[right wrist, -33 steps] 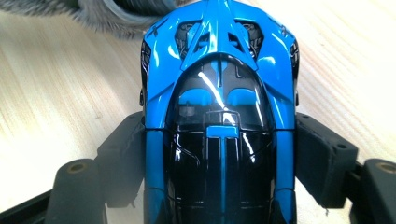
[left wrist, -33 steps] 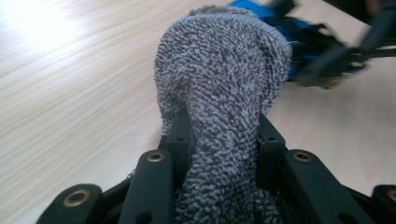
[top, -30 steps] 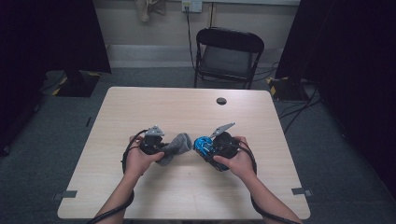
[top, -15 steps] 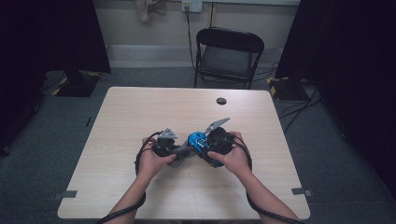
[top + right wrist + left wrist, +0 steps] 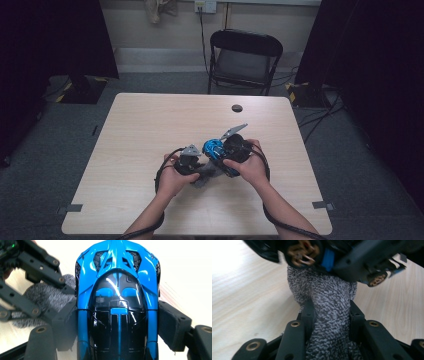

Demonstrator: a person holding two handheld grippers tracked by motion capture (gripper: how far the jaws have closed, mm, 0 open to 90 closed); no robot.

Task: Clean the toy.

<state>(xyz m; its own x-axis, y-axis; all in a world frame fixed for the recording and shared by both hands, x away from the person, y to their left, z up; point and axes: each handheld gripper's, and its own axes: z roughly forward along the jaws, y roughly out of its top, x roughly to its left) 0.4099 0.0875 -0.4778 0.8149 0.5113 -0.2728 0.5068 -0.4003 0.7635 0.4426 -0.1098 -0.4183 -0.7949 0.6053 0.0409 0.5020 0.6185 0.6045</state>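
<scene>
A blue and black toy car [image 5: 117, 290] sits nose-out between the pads of my right gripper [image 5: 117, 322], which is shut on its sides. My left gripper [image 5: 329, 308] is shut on a grey speckled cloth [image 5: 329, 297], whose free end presses against the car's underside [image 5: 329, 257] near a wheel. In the high view both grippers meet over the front middle of the table [image 5: 150, 130]: the car [image 5: 214, 148] is held by the right gripper [image 5: 220, 155], and the cloth [image 5: 206, 175] in the left gripper [image 5: 200, 172] lies just below it. The right gripper view also shows the left gripper [image 5: 32, 287] and the cloth [image 5: 47, 296].
A small black round object [image 5: 237, 108] lies near the table's far edge. A black folding chair [image 5: 244, 60] stands behind the table. Dark curtains hang at both sides, and cables run on the floor at the right.
My left hand has moved right with the cloth, bringing it from beside the car to against its underside. The right hand has stayed nearly still with the car.
</scene>
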